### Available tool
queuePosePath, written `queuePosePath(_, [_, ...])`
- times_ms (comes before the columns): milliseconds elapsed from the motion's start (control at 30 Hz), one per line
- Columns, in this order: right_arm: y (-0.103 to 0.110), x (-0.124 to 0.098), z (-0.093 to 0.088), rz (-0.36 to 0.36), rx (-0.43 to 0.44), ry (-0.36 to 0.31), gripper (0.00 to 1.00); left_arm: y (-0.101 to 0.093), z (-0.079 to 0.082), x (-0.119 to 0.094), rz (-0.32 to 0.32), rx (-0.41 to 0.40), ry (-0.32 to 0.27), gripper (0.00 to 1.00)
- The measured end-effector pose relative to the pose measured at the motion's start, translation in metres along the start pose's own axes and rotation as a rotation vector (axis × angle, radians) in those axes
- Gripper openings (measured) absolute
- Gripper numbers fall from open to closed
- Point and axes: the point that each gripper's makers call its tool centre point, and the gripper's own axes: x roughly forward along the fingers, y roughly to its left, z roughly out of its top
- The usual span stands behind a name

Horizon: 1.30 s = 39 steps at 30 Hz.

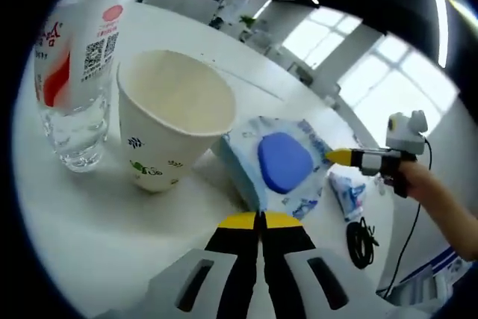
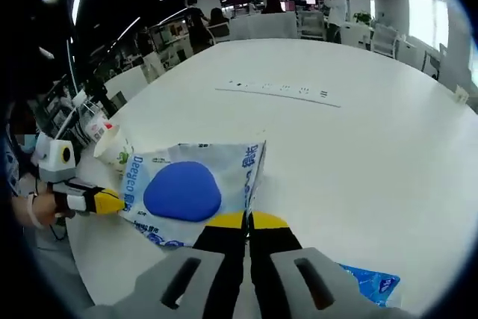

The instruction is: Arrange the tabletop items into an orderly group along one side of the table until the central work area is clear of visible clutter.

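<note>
I had both cams on a big white worktop (image 2: 358,132), round-edged, w/ an office behind it. Largest item on it was the wet-wipe pack (image 1: 280,166), pale blue film w/ a dark blue oval lid, lying flat near the worktop edge closest to me. In the right gripper view the same pack sat just ahead of my fingers, lid up, print facing me.

Next down: a paper cup (image 1: 170,121), white w/ small green/blue marks, upright, mouth open, inside looked bare. It stood just beside the pack, on the side away from the right gripper; couldn't tell if cup and pack touched. Beside the cup stood a clear plastic bottle (image 1: 75,80) w/ a red-and-white label and QR code, upright, close to the cup.

Smaller stuff: a small blue-printed sachet (image 1: 348,193) lay past the pack toward the worktop edge, and a coiled black cable (image 1: 362,243) lay just beside that.

Left gripper (image 1: 260,220): yellow-tipped fingers clenched together, nothing between them, short of the pack. Right gripper (image 2: 246,220): fingers likewise pressed together, bare, tips right at the pack's near edge; contact I couldn't confirm. In the left gripper view the right gripper came in w/ its yellow tip at the pack's far corner, a hand (image 1: 418,181) on its grip.
</note>
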Motion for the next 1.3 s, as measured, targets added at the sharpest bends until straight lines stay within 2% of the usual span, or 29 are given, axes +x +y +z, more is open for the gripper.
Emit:
queuePosePath(167, [-0.001,-0.012,0.002,-0.001,0.034,-0.035,0.00,-0.001,0.010,-0.002,-0.005,0.017,-0.014,0.00])
queuePosePath(467, [0.012,-0.026,-0.008,-0.002,0.080,-0.071,0.00,-0.003,0.015,-0.011,-0.003,0.038,-0.027,0.00])
queuePosePath(567, [0.018,-0.031,-0.014,-0.002,0.097,-0.080,0.00,0.001,0.017,-0.011,-0.003,0.038,-0.027,0.00])
queuePosePath(667, [0.016,-0.032,-0.016,-0.008,0.102,-0.081,0.00,0.000,0.016,-0.013,-0.006,0.045,-0.024,0.00])
queuePosePath(867, [0.023,-0.036,-0.030,-0.017,0.149,-0.091,0.00,0.004,0.016,-0.012,-0.007,0.046,-0.022,0.00])
queuePosePath(1300, [0.031,-0.032,-0.061,-0.070,0.205,-0.094,0.00,0.007,0.001,-0.015,-0.012,0.057,0.015,0.00])
